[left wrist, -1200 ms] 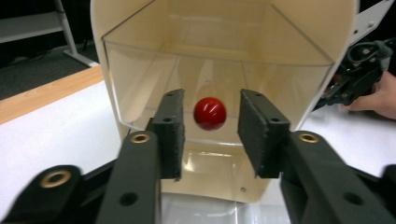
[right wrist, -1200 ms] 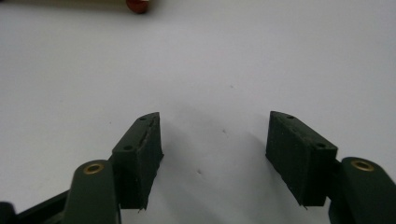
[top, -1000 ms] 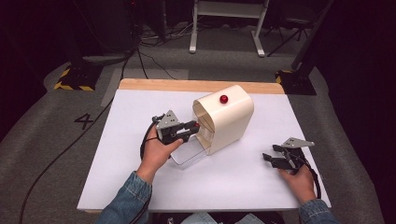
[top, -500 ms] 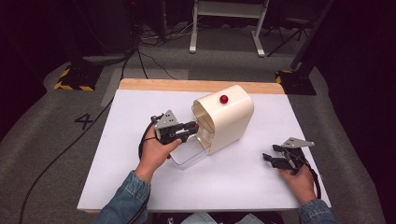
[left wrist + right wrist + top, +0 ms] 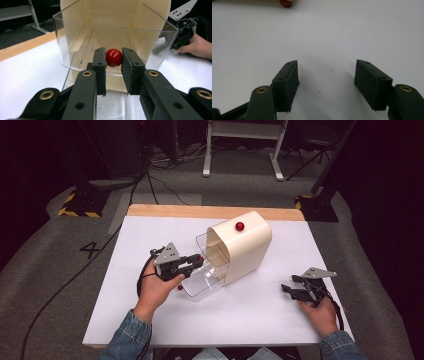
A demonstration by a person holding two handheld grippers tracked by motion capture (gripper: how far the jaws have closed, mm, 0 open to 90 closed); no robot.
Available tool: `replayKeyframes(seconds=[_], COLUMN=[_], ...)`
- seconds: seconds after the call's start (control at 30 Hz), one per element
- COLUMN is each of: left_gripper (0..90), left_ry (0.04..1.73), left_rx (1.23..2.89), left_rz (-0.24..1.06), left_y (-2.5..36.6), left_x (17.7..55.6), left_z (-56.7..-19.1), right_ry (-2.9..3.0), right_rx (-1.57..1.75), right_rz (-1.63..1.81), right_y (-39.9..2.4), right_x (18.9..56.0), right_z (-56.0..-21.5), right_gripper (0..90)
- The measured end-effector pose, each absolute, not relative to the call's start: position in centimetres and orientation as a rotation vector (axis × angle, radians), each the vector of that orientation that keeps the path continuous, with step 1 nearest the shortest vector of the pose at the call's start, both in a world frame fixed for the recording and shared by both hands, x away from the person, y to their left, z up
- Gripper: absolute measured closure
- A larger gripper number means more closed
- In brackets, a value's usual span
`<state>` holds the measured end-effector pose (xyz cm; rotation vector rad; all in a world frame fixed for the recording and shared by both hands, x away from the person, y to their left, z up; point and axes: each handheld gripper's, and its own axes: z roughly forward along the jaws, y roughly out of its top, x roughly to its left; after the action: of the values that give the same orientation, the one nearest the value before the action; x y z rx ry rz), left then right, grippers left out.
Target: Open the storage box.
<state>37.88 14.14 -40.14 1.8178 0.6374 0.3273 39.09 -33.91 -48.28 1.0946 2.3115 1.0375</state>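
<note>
Small glossy red ball (image 5: pixel 114 57): hard, light, slippery by the look; best pinched across its middle. Pinched between pads of left gripper (image 5: pixel 114 67), at front lip of clear plastic drawer (image 5: pixel 75 47) drawn from cream rounded box (image 5: pixel 245 245). Right gripper (image 5: pixel 327 83): wide apart, empty, well right of box, over white table (image 5: pixel 260 315).
</note>
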Motion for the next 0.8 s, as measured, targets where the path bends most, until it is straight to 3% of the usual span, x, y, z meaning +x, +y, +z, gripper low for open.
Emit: replayKeyframes(seconds=[0.8], left_gripper=[73.7], left_ry=[0.694], left_rx=[1.817], left_rz=[0.377], left_y=[17.6], left_x=[34.4], left_z=[-40.5], right_ry=[2.312], right_rx=[1.096], right_rz=[1.039], right_y=[-33.9], right_x=[39.1], right_z=[-48.3], right_gripper=[36.1])
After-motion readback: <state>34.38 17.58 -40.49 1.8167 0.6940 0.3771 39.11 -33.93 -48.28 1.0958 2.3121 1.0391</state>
